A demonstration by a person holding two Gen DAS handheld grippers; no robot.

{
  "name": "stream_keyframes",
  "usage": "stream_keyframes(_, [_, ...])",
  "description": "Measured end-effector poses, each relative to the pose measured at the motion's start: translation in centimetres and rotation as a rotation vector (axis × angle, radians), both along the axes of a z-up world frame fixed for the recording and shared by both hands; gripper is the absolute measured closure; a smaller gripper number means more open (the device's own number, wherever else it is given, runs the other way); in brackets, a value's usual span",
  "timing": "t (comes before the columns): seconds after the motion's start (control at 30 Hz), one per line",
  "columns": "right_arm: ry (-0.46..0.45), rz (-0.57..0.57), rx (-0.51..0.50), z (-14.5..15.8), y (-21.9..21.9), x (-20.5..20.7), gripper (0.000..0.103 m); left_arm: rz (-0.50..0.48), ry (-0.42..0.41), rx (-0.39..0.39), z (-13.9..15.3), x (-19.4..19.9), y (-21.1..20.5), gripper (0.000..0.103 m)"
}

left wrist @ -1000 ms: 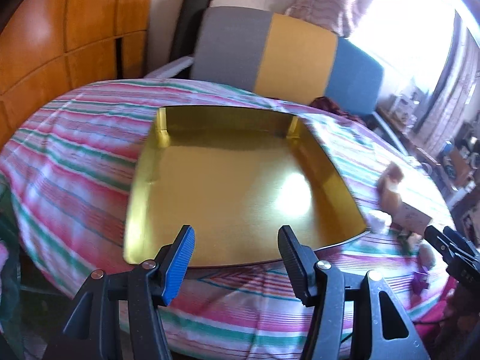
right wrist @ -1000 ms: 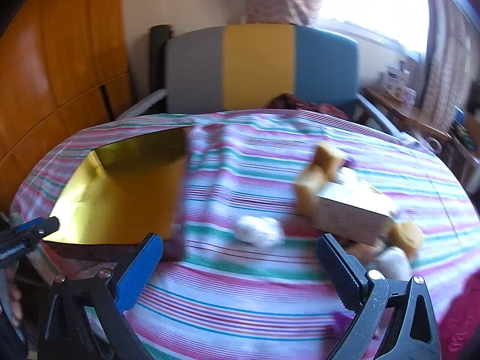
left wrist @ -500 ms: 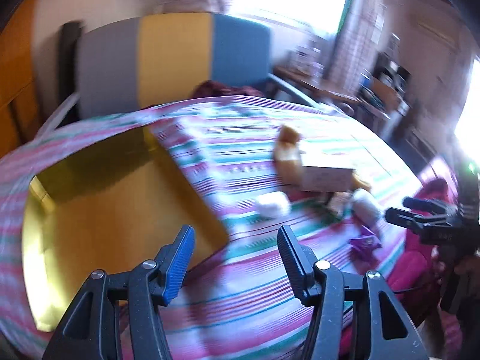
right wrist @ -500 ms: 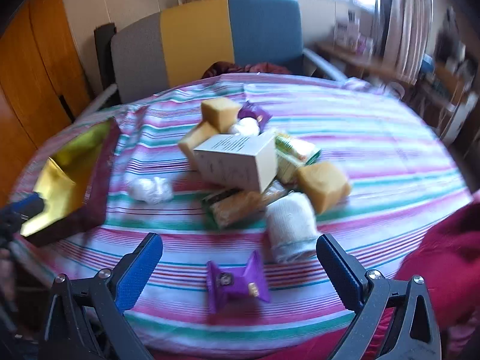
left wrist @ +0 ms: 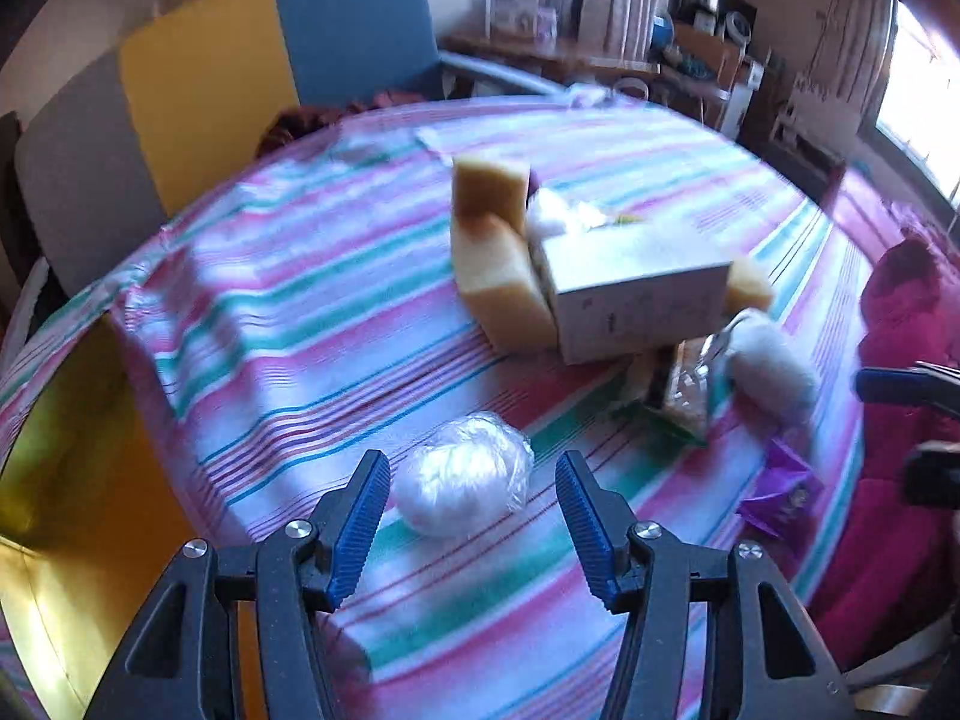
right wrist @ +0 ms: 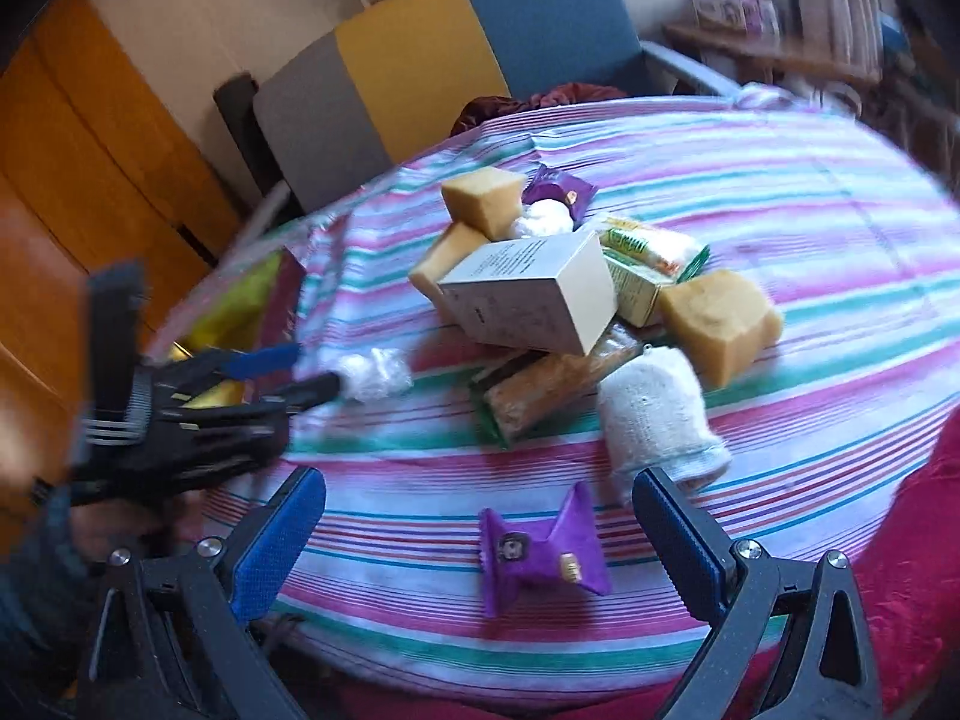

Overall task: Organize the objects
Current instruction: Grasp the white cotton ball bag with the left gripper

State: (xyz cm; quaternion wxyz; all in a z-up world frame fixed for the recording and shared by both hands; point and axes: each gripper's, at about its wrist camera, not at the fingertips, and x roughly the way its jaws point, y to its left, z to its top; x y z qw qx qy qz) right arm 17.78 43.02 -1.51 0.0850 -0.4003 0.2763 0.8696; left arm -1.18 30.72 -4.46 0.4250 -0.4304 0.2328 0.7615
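A white plastic-wrapped ball [left wrist: 462, 489] lies on the striped cloth between the fingers of my open left gripper [left wrist: 471, 513]; it also shows in the right wrist view [right wrist: 378, 373], with the left gripper [right wrist: 288, 375] around it. My right gripper [right wrist: 480, 534] is open, with a purple candy packet [right wrist: 540, 558] lying between its fingers. A pile holds a white box [right wrist: 534, 300], yellow sponges [right wrist: 717, 321], a white cloth roll [right wrist: 654, 414] and snack packets [right wrist: 540, 396]. A gold tray [left wrist: 72, 480] sits at the left.
The round table carries a striped cloth [right wrist: 780, 168]. A grey, yellow and blue chair [right wrist: 444, 54] stands behind it. Wooden panels [right wrist: 78, 138] are at the left. A red garment [left wrist: 900, 324] lies at the table's right edge.
My left gripper has swung right from the gold tray to the white wrapped ball. My right gripper has moved right and closer to the pile, over the purple packet.
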Motion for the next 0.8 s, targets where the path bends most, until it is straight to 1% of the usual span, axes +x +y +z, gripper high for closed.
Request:
stream_keyframes(0.1, [0.039, -0.029, -0.081, -0.3, 0.9, 0.5, 0.000, -0.008, -0.005, -0.038, -1.2, -0.5, 1.2, 0.045])
stream_keyframes(0.13, [0.052, -0.031, -0.095, -0.3, 1.1, 0.6, 0.000, -0.006, -0.003, -0.051, -1.7, -0.6, 1.6, 0.045])
stream_keyframes(0.17, [0.059, -0.032, -0.097, -0.2, 1.0, 0.6, 0.000, -0.005, -0.007, -0.056, -2.0, -0.6, 1.8, 0.047])
stream_keyframes(0.2, [0.058, -0.028, -0.097, -0.2, 0.9, 0.6, 0.000, -0.011, -0.018, -0.054, -2.2, -0.6, 2.0, 0.061])
stream_keyframes(0.23, [0.055, -0.024, -0.097, -0.2, 0.8, 0.5, 0.000, -0.016, -0.030, -0.046, -2.5, -0.5, 2.0, 0.063])
stream_keyframes(0.3, [0.052, -0.023, -0.104, -0.2, 1.0, 0.4, 0.000, -0.006, -0.029, -0.018, -2.6, -0.2, 1.5, 0.065])
stream_keyframes(0.4, [0.042, -0.018, -0.117, -0.4, 1.2, 0.3, 0.000, 0.023, -0.036, 0.020, -2.4, 0.4, 0.6, 0.066])
stream_keyframes(0.53, [-0.044, -0.002, -0.105, -1.0, 1.1, -0.8, 0.000, 0.065, -0.034, 0.068, -1.7, 1.5, -1.2, 0.066])
stream_keyframes(0.7, [-0.209, 0.032, -0.044, -2.3, 0.0, -2.7, 0.000, 0.088, -0.029, 0.141, 0.3, 2.4, -3.2, 0.066])
stream_keyframes(0.77, [-0.266, 0.017, -0.019, -2.8, -0.2, -3.1, 0.000, 0.099, -0.027, 0.180, 1.5, 2.7, -4.4, 0.066])
stream_keyframes(0.8, [-0.291, -0.009, -0.035, -3.1, 0.1, -3.1, 0.000, 0.101, -0.026, 0.191, 1.8, 2.7, -4.7, 0.066])
